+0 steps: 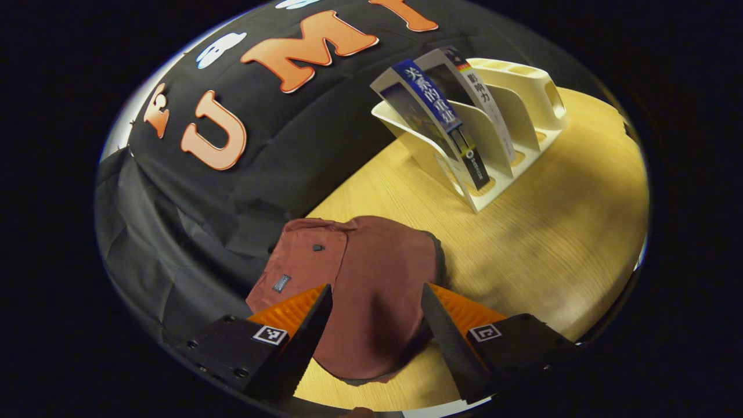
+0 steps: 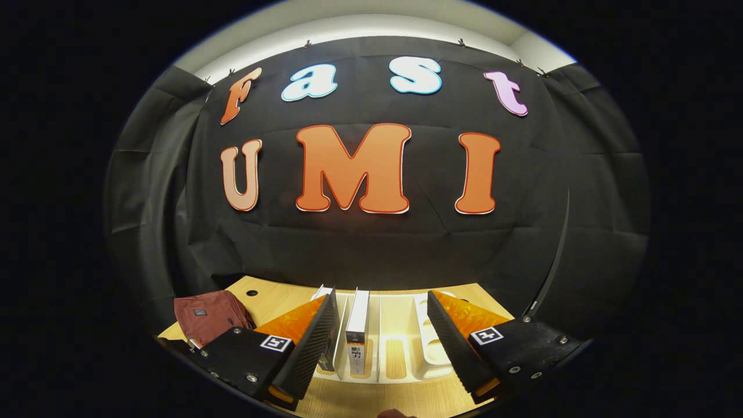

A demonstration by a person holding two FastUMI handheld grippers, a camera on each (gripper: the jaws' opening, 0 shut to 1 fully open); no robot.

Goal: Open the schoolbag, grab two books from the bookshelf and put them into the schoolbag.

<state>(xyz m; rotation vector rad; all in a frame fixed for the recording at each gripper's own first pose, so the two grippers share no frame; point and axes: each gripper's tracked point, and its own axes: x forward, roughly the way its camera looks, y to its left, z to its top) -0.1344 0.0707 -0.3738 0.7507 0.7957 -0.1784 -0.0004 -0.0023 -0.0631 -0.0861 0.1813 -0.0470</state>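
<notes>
A dark red schoolbag (image 1: 360, 290) lies flat on the wooden table, its flap closed. My left gripper (image 1: 377, 296) hovers just above it, open, fingers on either side of the bag's top. A white bookshelf (image 1: 511, 122) stands further back on the table with two books in it: a blue-spined book (image 1: 438, 116) and a white-spined book (image 1: 484, 107). In the right gripper view, my right gripper (image 2: 380, 305) is open and points at the bookshelf (image 2: 400, 348) from the front; the white-spined book (image 2: 357, 328) stands between its fingers, untouched. The schoolbag (image 2: 209, 316) is off to the left.
The light wooden table (image 1: 551, 232) stretches between bag and shelf. The black cloth wall rises right behind both. The shelf's right-hand slots (image 2: 435, 342) hold nothing. A small hole (image 2: 251, 292) marks the tabletop near the bag.
</notes>
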